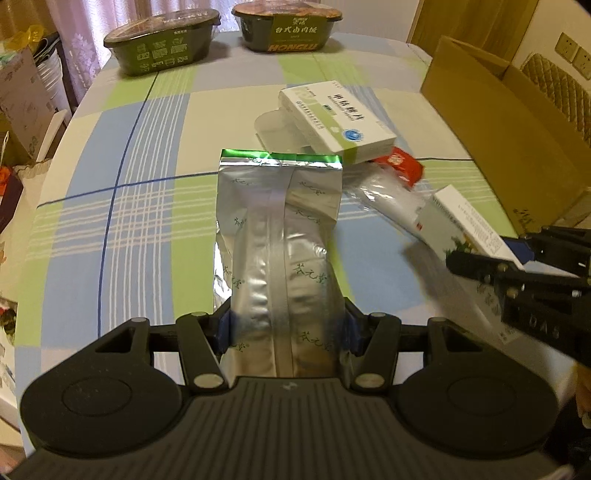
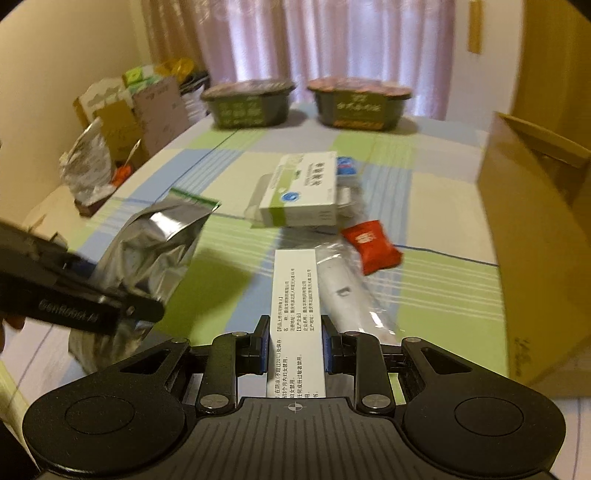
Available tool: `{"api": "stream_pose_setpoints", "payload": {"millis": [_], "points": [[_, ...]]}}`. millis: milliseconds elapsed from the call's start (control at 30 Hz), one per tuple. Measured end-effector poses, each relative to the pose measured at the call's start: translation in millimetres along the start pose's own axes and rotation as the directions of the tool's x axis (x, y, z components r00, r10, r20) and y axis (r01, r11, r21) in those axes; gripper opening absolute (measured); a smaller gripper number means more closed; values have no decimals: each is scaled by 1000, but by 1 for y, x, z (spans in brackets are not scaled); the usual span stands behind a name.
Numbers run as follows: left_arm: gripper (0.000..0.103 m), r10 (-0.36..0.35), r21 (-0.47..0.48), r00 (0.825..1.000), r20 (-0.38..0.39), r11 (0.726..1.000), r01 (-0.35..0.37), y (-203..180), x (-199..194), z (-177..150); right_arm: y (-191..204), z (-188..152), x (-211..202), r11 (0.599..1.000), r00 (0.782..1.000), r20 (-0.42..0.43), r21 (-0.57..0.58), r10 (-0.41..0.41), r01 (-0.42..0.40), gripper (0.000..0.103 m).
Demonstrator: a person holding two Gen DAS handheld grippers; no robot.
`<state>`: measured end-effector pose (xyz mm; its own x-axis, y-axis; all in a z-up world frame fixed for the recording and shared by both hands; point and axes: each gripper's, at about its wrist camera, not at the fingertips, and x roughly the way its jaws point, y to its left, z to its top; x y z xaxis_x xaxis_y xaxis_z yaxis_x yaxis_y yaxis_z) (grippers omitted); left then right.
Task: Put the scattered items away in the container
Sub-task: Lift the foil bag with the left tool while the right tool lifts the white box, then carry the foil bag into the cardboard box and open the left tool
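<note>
My left gripper (image 1: 288, 328) is shut on a silver foil pouch (image 1: 280, 236) with a green top seal, held above the checked tablecloth. The same pouch (image 2: 147, 251) shows at the left of the right wrist view. My right gripper (image 2: 294, 347) is shut on a narrow white printed box (image 2: 297, 295), which also appears as the white box (image 1: 469, 225) at the right of the left wrist view. On the cloth lie a green-and-white medicine box (image 1: 336, 118), a red sachet (image 1: 400, 164) and a clear plastic-wrapped packet (image 2: 347, 288). The open cardboard box (image 1: 509, 122) stands at the right.
Two dark green instant-meal bowls (image 1: 162, 40) (image 1: 291, 26) sit at the table's far edge before a curtain. Cartons and a crumpled foil bag (image 2: 88, 166) stand off the table to the left. A checked tablecloth (image 1: 147, 184) covers the table.
</note>
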<state>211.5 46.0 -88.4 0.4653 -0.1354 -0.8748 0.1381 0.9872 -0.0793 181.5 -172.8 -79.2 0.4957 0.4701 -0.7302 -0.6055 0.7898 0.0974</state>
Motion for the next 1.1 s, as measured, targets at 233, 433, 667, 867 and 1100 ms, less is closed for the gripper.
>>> {"api": "stream_pose_setpoints", "payload": {"millis": [233,433,667,867,1100], "points": [[52,-27,14,999,35,1000,27,-34,-40,-9,-11,-16,-48,996,998,43,86,-42,38,29],[52,-47,56,996,70,997,43,-66,-72,-13,-18,-24,-87,990,992,104,127,-75,61,29],[52,-81,105,992,100,992,71,-100,-101,-7,-31,-21,-120,981,982,155,180,-106,77,29],[52,-141,147,982,128,982,121,-137,-110,23,-70,2,-157,966,957,234,228,-174,120,29],[52,-229,207,960,159,959,195,-194,-104,72,-145,31,-172,944,921,267,247,-283,218,29]]}}
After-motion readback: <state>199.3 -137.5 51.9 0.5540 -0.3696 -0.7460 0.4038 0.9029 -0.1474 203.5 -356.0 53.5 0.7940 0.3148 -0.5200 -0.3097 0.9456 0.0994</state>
